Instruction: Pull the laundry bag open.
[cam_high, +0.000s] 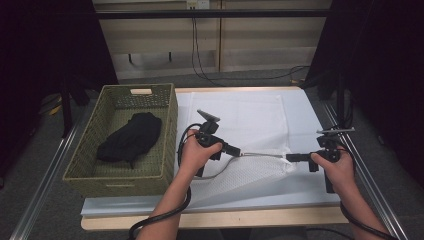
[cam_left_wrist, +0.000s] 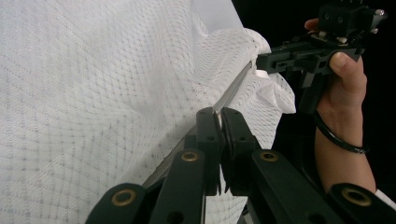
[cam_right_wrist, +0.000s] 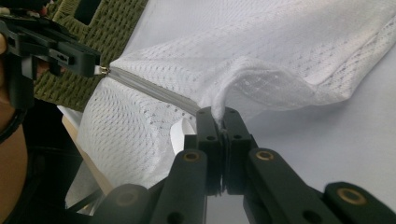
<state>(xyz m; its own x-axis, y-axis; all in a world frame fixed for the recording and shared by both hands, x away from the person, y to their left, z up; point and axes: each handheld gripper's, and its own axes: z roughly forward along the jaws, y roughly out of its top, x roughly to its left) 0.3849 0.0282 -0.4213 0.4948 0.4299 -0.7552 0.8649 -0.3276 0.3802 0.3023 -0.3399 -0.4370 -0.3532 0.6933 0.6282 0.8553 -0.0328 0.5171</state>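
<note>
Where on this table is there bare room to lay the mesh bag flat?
Free: the white cloth between the green basket and the table's right edge, beyond the grippers. Crowded: the near strip, where the mesh bag hangs between both grippers; the basket holds a black garment.

Green woven basket (cam_high: 165, 120) with a black garment (cam_high: 131, 137) at the table's (cam_high: 225, 218) left

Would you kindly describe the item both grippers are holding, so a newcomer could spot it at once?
Start at the green woven basket on the table's left, then look right across the white table cover. Near the front edge, stretched between the left gripper and the right gripper, is the white mesh bag. Its netted weave and zipper edge distinguish it from the smooth cover.
</note>
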